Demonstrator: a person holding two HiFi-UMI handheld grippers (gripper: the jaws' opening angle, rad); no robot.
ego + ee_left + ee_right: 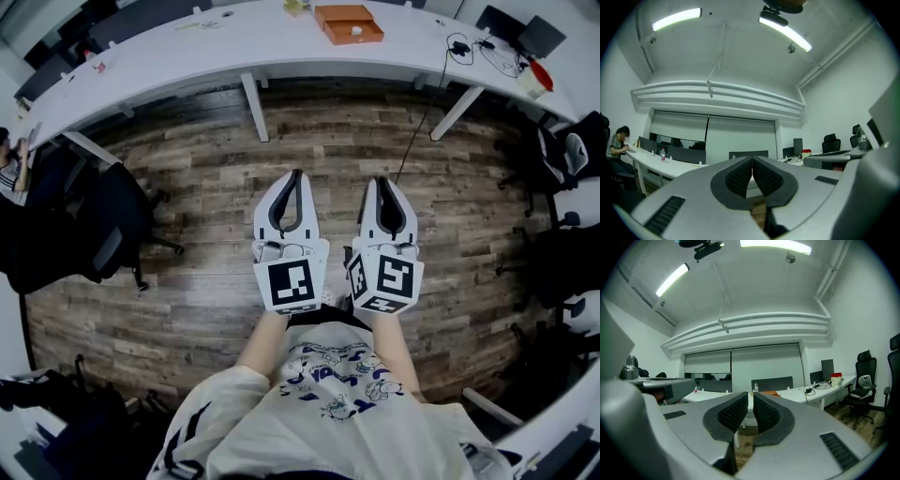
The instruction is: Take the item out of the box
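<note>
Over a wooden floor, in the head view, we hold both grippers side by side, close to our body and pointing at a long white desk. We see the left gripper with its jaws meeting at the tips, and the right gripper looks the same. An orange box sits open on the far side of that desk, well apart from both grippers. A small white item lies in its tray. Cables and a cup with a red lid lie further right on the desk, and dark chairs stand at the left.

From the left gripper view, we see the left gripper with its ribbed pads pressed together and nothing between them. Behind it runs the white desk with a small bottle on it, and a person sits at its far left end.

From the right gripper view, the right gripper is closed too, only a thin slit showing between its pads, which hold nothing. Just past its tips we make out a sliver of the orange box on the desk, far off. The red-lidded cup and a black chair stand to the right.
</note>
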